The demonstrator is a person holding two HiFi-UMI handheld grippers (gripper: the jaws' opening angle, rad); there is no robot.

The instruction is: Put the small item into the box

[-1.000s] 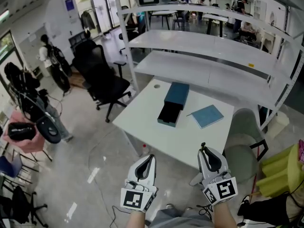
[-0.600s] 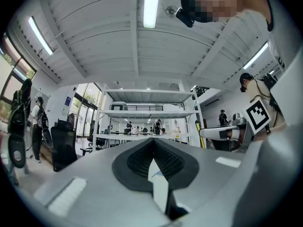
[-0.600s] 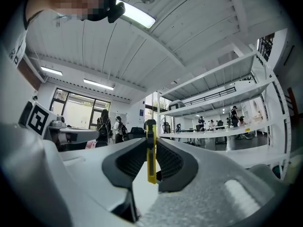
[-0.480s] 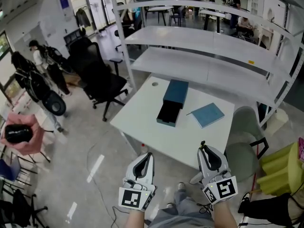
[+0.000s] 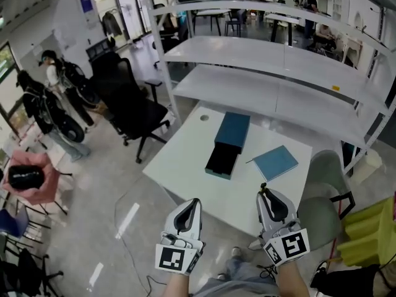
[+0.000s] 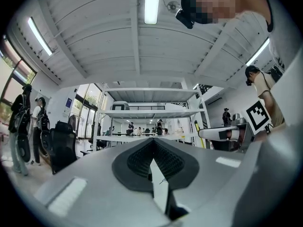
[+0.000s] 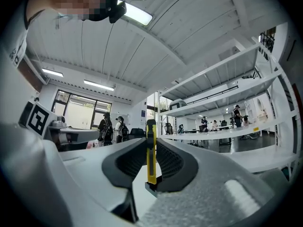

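Both claws are held low at the near edge of the head view, off the desk (image 5: 189, 166) and well short of the box (image 5: 231, 131). The right claw (image 5: 274, 205) is pinching a thin yellow knife (image 7: 150, 151) – its own view shows the knife standing upright between the two dark pads, its top poking above them. In the head view only a dark tip of the knife shows past the claw's end.

The left claw (image 5: 187, 211) has its jaws pressed together. Its own view shows a narrow pale sliver along the seam, and I cannot tell what that is.

The box lies near the middle of the white desk. It is teal, with a black drawer (image 5: 221, 159) slid out of its near end, open to the top. Just to the right of the box, apart from it, lies a flat teal square (image 5: 275, 162), either a lid or a book.

Behind the desk stands a white rack of shelves (image 5: 278, 60). A black office chair (image 5: 133, 107) stands off the desk's left side and a grey chair (image 5: 322, 187) at its right – both on the floor. People stand at the far left of the room.
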